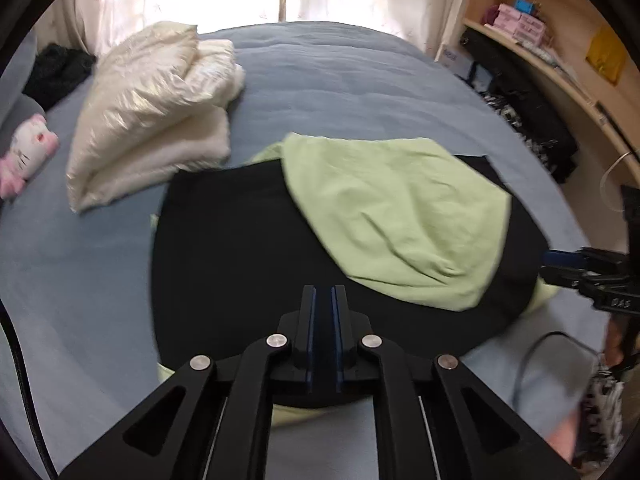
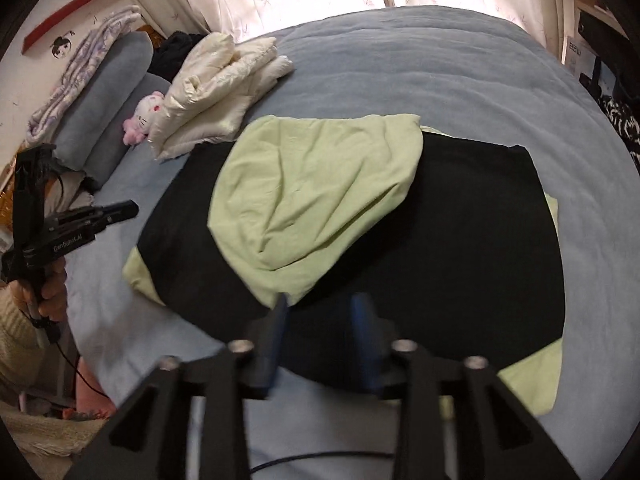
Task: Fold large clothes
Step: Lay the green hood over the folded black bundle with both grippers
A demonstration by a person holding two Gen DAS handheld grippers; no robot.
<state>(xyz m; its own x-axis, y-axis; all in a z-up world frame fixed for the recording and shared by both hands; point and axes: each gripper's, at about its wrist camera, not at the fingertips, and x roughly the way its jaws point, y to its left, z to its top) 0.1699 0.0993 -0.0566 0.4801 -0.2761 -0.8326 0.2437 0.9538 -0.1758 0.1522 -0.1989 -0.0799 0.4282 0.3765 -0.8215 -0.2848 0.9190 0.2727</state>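
A large garment lies on the blue bed, black [image 1: 224,248] [image 2: 460,240] with light green parts. A green section [image 1: 396,216] [image 2: 316,192] is folded over onto the middle of the black part, and green edges [image 2: 532,384] stick out at the near corners. My left gripper [image 1: 323,300] hovers above the garment's near edge with its jaws almost together and nothing between them; it also shows at the left of the right wrist view [image 2: 128,208]. My right gripper [image 2: 322,308] is open and empty over the near edge by the green flap's tip; it also shows in the left wrist view [image 1: 552,264].
A folded cream puffy jacket [image 1: 152,112] [image 2: 216,88] lies at the far left of the bed. A pink and white plush toy [image 1: 28,148] [image 2: 144,116] and grey pillows [image 2: 108,92] sit beside it. Wooden shelves [image 1: 560,52] stand at the right, curtains behind.
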